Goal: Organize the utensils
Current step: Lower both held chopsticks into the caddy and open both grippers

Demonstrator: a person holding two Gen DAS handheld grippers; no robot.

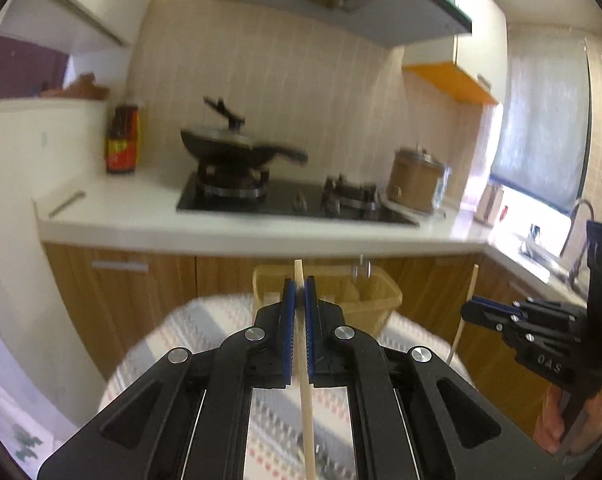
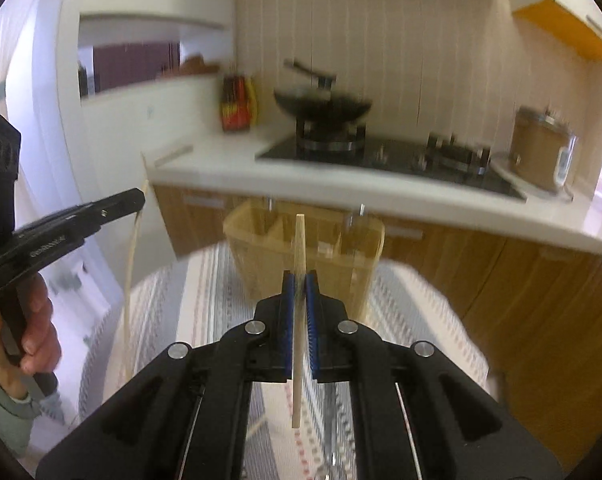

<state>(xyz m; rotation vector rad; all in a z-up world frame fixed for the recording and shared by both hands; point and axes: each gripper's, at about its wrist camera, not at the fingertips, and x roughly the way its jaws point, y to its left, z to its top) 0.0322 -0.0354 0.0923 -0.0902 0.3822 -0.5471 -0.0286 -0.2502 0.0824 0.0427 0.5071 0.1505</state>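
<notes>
My left gripper is shut on a wooden chopstick that runs upright between its blue pads. My right gripper is shut on a second wooden chopstick, also upright. A yellow divided utensil holder stands on the striped tablecloth just beyond both grippers, with metal utensil ends sticking up from it; it also shows in the right wrist view. The right gripper with its chopstick shows at the right of the left wrist view. The left gripper shows at the left of the right wrist view.
A table with a striped cloth lies under the grippers. Behind it is a white counter with a gas hob, a black wok, a sauce bottle and a brown cooker. Wooden cabinets stand below.
</notes>
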